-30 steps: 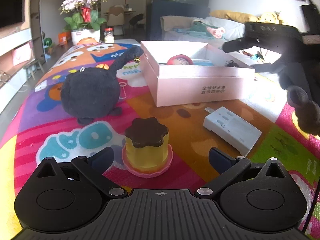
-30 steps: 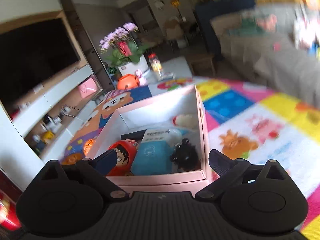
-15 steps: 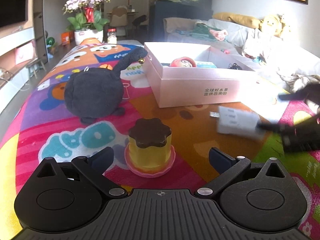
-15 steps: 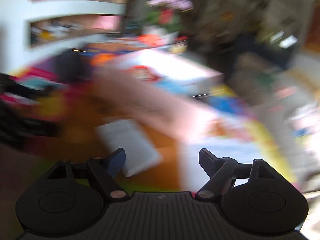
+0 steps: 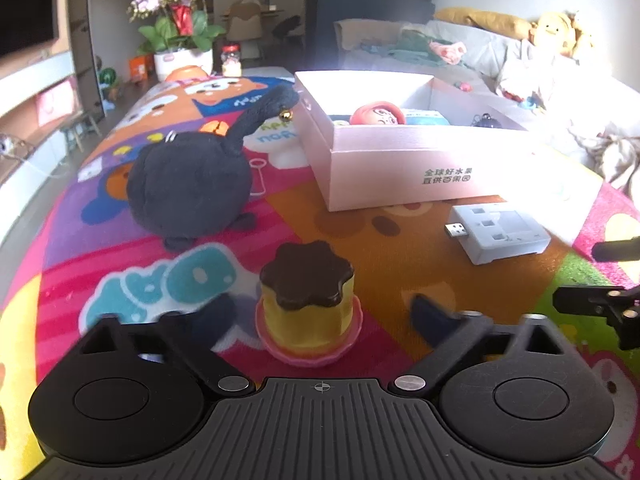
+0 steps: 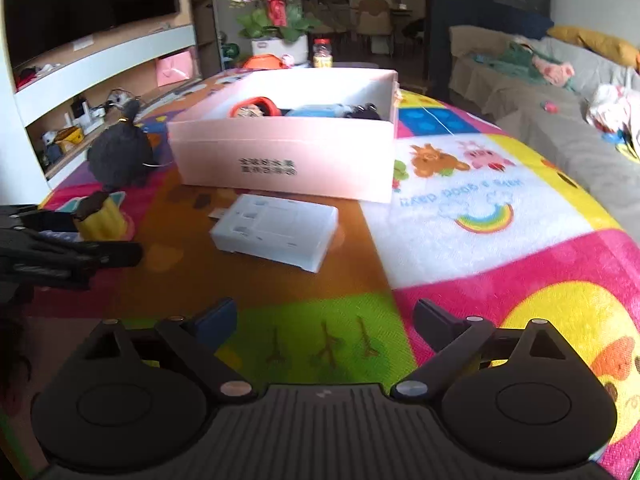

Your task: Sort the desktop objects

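Observation:
A yellow pudding toy [image 5: 308, 304] with a brown top and pink saucer stands on the colourful mat. It sits between the fingers of my left gripper [image 5: 322, 310], whose jaws are closing; gaps still show on both sides of it. My right gripper [image 6: 324, 312] hovers low over the green patch of the mat, jaws opening, nothing between them. A white charger block [image 6: 276, 232] lies just beyond it. Behind stands the open pink box [image 6: 288, 160], holding a red doll [image 5: 378, 114] and other small items. A black plush [image 5: 192, 184] sits left of the box.
The other gripper [image 5: 600, 280] enters the left wrist view at the right edge, and the left one [image 6: 60, 248] shows at the left edge of the right wrist view. A sofa [image 6: 560, 92] runs along the right. A potted orchid [image 6: 276, 16] stands beyond the mat.
My left jaws have narrowed around the pudding toy. The right gripper has swung from over the pink box down to the mat in front of the white charger, which now lies turned.

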`<state>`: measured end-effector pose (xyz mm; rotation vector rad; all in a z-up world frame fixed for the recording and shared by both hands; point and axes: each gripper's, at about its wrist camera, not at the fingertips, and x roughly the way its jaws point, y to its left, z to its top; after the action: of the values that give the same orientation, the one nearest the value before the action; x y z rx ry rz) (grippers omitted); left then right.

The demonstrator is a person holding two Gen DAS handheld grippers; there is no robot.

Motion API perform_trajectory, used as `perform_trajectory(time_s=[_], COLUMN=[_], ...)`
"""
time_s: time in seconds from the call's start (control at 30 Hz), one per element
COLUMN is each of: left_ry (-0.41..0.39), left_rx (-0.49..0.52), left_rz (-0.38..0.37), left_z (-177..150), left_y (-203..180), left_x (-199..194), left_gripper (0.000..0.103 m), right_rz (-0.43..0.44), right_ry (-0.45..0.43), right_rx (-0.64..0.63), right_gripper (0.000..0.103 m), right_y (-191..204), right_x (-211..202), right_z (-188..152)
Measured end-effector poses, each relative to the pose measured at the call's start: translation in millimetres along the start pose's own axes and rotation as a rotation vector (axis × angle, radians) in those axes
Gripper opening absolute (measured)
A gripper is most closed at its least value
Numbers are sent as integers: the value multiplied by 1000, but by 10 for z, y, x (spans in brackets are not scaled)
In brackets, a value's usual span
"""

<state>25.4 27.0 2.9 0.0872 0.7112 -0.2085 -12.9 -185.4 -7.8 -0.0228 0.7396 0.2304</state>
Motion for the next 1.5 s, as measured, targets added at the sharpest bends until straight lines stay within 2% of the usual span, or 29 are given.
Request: perform_trajectory(time_s=[0.1,0.23,0.33,0.47,0.57,0.7,0.83,0.97,1.07,1.1,1.17,1.27,1.3,1.33,1.37,1.5], left_ry=[-14,-18,-5,-17,-15,-22,-17,-10,-16,-17,-16,-28,-39,-60,-88,-214], left_rx=[-4,0,23,54,60,69,66,91,117,119,128,135,139,143,147,184], left_rz=[-7,-68,-106,-115,-144,-148,-149,-129,-124,-124,-119,-123,-127,-126,-123,-119], left_z=[9,-53,-162,-275,-305,-337,-331,-309,-318,-321,-331,-348,-336,-306,-266,10], left_y=[-24,-75,-158,-221,-221,-238,-235,-265,-287,-295,-319,-356,-366,-377,-387,-441], left_x=[-35,-163,-258,-365,-398,-411,-407,-398,-411,-425,-459,-558,-612,-678,-748,-1014], left_gripper=[61,61,61,62,75,79,81,76,67,61,61,61,61,61,61,61], right_rz=[25,62,47,17,8,-21,-19,-8,8,14,29,29,34,44,53,55], right_ry=[-20,6,42,72,76,53,61,54,56,56,54,2,-26,-58,-77,-202], right_rx=[-6,-24,-24,22,48,-6,-21,-50,-90,-104,-125,-149,-154,-159,-163,-167], right_gripper=[98,103,103,103,103,83,83,83,83,82,82,81,76,50,42,40], right_y=[57,198,281,294,273,306,285,261,235,225,198,172,163,152,139,82], right_x=[-38,94,259,445,517,520,436,243,43,-30,-190,-506,-632,-757,-865,-1201], right_z=[78,269,401,476,479,472,445,392,336,316,270,229,239,261,304,456])
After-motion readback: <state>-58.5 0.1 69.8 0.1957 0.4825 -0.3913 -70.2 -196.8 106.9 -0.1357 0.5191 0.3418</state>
